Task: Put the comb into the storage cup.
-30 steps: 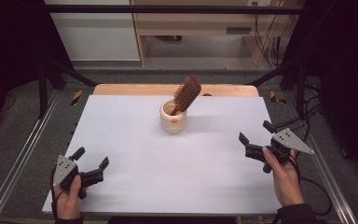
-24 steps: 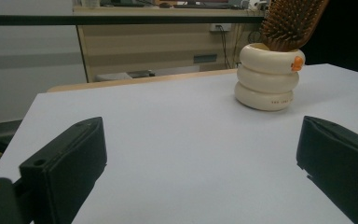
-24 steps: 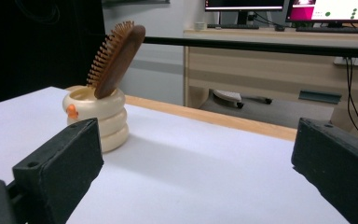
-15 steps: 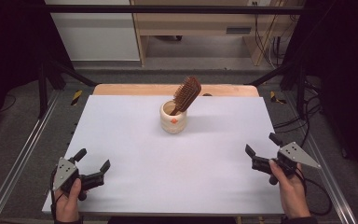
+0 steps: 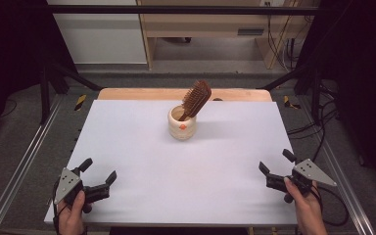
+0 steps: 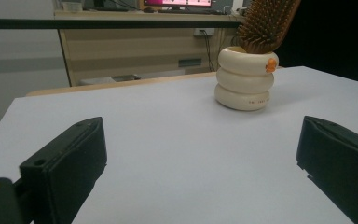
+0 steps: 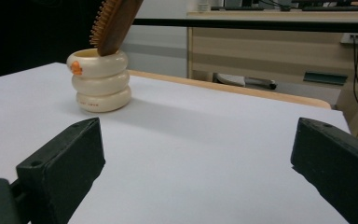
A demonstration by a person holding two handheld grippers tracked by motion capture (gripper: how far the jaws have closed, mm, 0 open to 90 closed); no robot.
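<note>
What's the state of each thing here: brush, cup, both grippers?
Hairbrush: standing handle-down in the cup, head leaning to the right, bristles facing left in the high view.
Cup: upright on the white table, touched by neither gripper.
Left gripper: open, holding nothing, at the near left corner.
Right gripper: open, holding nothing, at the near right edge.

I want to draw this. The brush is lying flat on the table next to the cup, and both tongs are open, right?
Not quite. The brush stands tilted inside the cup, as the high view shows. Both tongs, left and right, are open.
</note>
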